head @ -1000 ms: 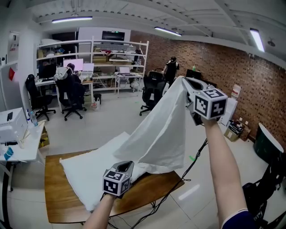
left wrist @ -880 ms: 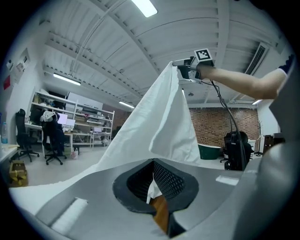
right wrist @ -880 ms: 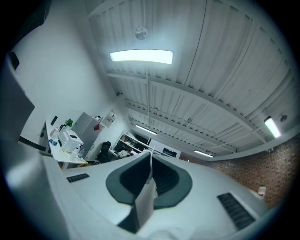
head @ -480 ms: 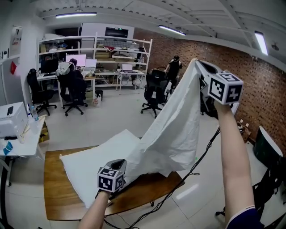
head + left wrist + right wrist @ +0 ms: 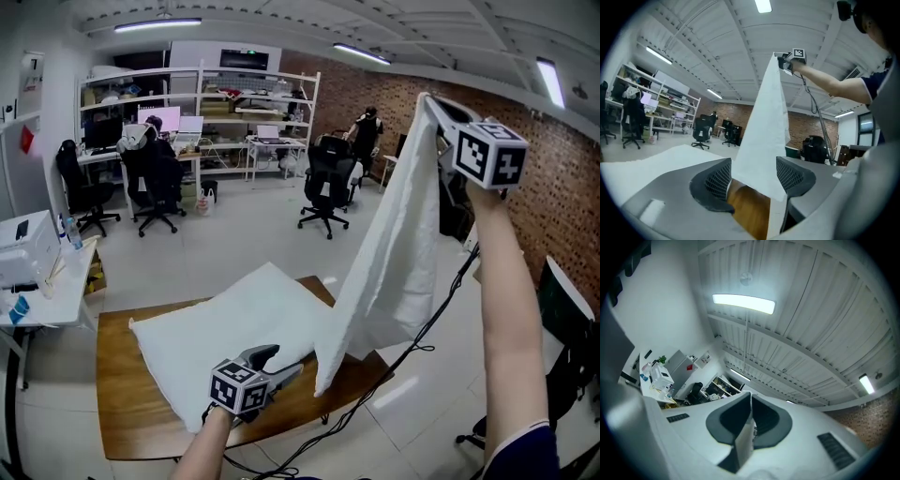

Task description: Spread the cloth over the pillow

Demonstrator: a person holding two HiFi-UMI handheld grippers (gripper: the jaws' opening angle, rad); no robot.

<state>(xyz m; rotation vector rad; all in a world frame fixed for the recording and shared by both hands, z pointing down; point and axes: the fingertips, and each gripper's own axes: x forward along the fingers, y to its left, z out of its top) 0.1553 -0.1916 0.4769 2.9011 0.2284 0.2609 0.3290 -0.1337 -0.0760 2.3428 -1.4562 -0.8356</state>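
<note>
Head view: a white cloth hangs from the right gripper, which is held high with its jaws clamped on the cloth's top corner. The cloth's lower end reaches the right end of a white pillow lying on a wooden table. The left gripper, low at the pillow's near edge, has just opened its jaws wide. The cloth hangs between them without being pinched.

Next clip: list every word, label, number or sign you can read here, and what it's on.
No text here can be read.
Left gripper and right gripper: only black-and-white square marker patterns, no letters.
Wall notice and shelf monitor: too small to read.
</note>
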